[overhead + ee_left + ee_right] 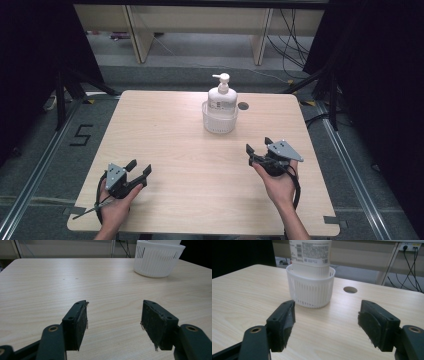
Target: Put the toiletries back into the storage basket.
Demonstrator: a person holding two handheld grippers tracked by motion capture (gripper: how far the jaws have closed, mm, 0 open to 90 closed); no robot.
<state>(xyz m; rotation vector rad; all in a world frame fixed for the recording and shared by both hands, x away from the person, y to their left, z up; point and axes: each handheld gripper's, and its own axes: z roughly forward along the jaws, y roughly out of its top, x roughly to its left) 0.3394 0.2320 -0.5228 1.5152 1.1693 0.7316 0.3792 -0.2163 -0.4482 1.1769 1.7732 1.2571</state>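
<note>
A white plastic pump bottle with a printed label (222, 96) is seen standing upright inside a small white slotted plastic basket (219, 122), which rests on the far middle of the pale wood-grain desk (165, 145), just left of a round cable hole (243, 105) in the desk top. The bottle's nozzle is turned toward the left in the high view. The right tongs (257, 145) are held released, with nothing between the jaws, to the near right of the basket and apart from it; in the right gripper view the basket (311, 288) and the lower part of the bottle (310, 252) are framed just left of the gap between the jaws. The left tongs (139, 169) are likewise released and empty, held low over the near left of the desk, well apart from the basket, whose wall (156, 261) is seen at the far right in the left gripper view. The step in hand is judged to be an approach by the right tongs toward the bottle or its basket. It would be done well if the jaws were kept wide, centred on the target before closing, and brought in level, so that the light basket is not pushed across the desk or the tall bottle tipped.
</note>
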